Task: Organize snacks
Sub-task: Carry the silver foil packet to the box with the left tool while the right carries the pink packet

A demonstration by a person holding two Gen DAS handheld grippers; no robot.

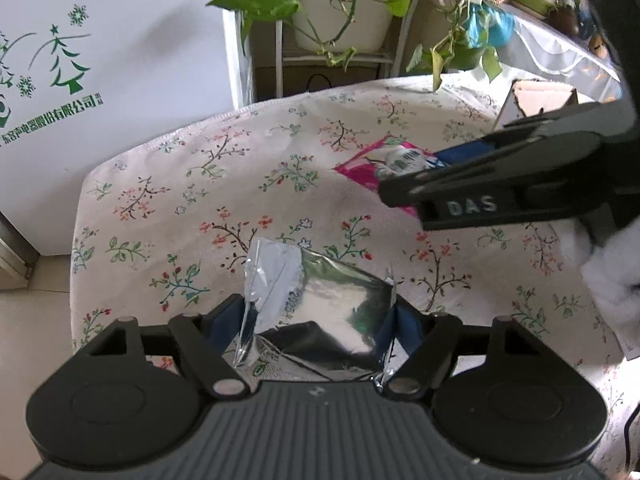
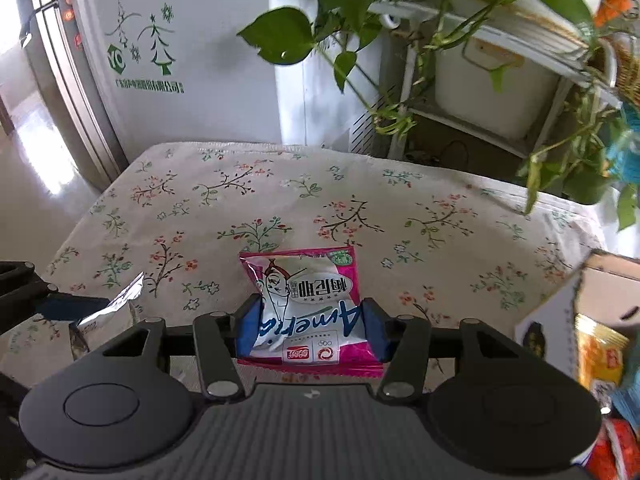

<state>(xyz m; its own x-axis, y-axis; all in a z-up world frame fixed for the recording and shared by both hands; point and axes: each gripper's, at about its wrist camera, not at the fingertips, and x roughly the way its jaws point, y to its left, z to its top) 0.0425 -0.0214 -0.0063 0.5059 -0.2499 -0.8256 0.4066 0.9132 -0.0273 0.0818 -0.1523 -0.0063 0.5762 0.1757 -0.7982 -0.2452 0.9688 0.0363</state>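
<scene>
Pink snack packet [image 2: 308, 312] is pinched between the right gripper [image 2: 310, 330] fingers; a silver foil packet [image 1: 316, 312] is flanked by the left gripper [image 1: 320, 330] fingers, whether pressed cannot be told. Both sit over the floral-clothed bench [image 2: 360, 200]. Beyond the fingers, trailing plants [image 2: 360, 8] overhang the far edge — an open cardboard box [image 2: 608, 292] of snacks is seen to the right.

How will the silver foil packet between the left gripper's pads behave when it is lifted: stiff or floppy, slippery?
The silver foil packet looks creased and thin, so it will probably flop and crumple rather than hold shape. Its glossy film may slip between the left gripper pads. It seems light, puffed like the pink snack packet.
</scene>
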